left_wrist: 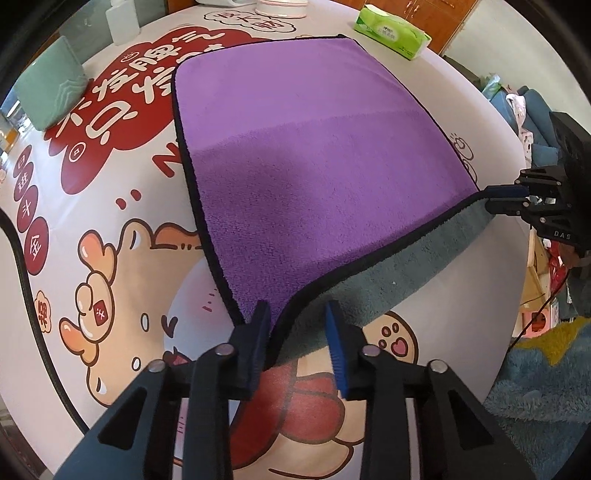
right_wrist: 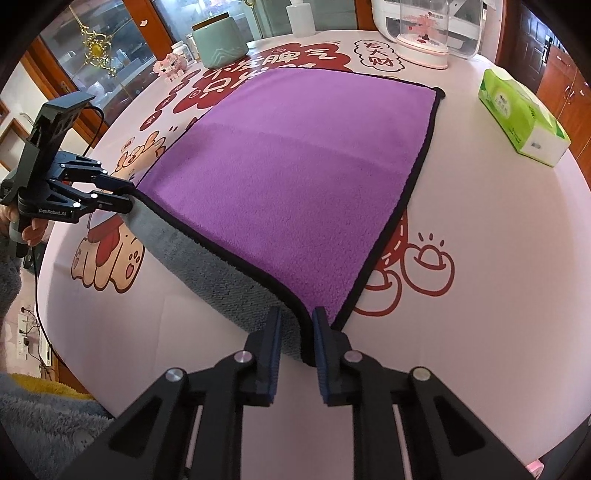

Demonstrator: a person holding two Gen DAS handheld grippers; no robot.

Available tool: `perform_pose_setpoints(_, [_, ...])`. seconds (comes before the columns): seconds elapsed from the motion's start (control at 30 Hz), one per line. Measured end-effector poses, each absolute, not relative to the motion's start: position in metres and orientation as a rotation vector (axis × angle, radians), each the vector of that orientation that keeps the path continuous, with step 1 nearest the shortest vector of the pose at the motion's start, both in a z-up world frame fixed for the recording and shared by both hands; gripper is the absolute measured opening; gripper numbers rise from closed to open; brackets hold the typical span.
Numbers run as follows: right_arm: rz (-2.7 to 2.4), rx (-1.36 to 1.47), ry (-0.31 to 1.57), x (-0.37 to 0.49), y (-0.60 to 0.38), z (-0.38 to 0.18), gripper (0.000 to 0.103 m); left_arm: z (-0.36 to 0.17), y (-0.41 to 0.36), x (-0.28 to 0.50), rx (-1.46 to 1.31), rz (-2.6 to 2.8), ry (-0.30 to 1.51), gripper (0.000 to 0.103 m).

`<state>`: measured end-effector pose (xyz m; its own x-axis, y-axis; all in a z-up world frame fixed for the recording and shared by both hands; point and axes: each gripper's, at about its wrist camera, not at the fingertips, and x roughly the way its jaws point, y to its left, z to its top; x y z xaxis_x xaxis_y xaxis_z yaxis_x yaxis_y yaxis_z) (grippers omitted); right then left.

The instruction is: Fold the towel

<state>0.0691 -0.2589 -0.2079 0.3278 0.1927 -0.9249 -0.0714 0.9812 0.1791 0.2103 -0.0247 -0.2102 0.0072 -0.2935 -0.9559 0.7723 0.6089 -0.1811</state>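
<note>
Left to right, left wrist view first. Green pot (left_wrist: 50, 86) far left on the table (left_wrist: 110, 221), beside a white bottle (left_wrist: 122, 18). Red and tan cartoon print across the tablecloth. Purple towel (left_wrist: 303, 155) spread flat mid-table, black-edged, grey underside showing along the raised near edge. Left gripper (left_wrist: 297, 325) low in frame at the towel's near left corner — left finger against the purple face, right finger standing off from the grey underside, a clear gap between them; cannot tell from here if the corner is really pinched. Tissue box (left_wrist: 393, 33) beyond the far right corner, apart from the towel. Right gripper (left_wrist: 502, 201) at far right, fingers pressed together on the near right corner, corner lifted off the table. Blue rug (left_wrist: 546, 376) on the floor, lower right.

Right wrist view. Left gripper (right_wrist: 123, 195) at far left, seen side-on, fingers closed onto the towel's corner, edge lifted there. Hand (right_wrist: 35, 230) partly visible under its grip. Pot (right_wrist: 218, 40) and a small pink figure (right_wrist: 170, 64) at the table's far side. Towel (right_wrist: 295, 177) running from that corner down to the right gripper (right_wrist: 297, 325) — black hem caught between the fingers, narrow gap held by the cloth. Near edge sagging between the two grippers, grey side outward; far half flat on the table (right_wrist: 480, 258). Clear dome (right_wrist: 424, 33) on a pink base at the far right, bottle (right_wrist: 301, 16) left of it. Tissue box (right_wrist: 522, 116) right of the towel, well apart.
</note>
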Motion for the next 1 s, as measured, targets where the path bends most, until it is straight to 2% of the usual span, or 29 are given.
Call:
perform_pose_setpoints(0.1, [0.172,0.11,1.226,0.07,-0.258,-0.208,0.013,-0.212,-0.026,0.209,0.473,-0.875,1.315,0.016])
perform_pose_setpoints(0.27, [0.176,0.107,1.226,0.069,-0.256,-0.207,0.007,-0.214,-0.029,0.206,0.489,-0.856,1.313,0.01])
perform_pose_setpoints(1.0, [0.092,0.034,1.151,0.065,-0.25,-0.178,0.004,-0.181,-0.041,0.193,0.538,-0.749,1.228,0.004])
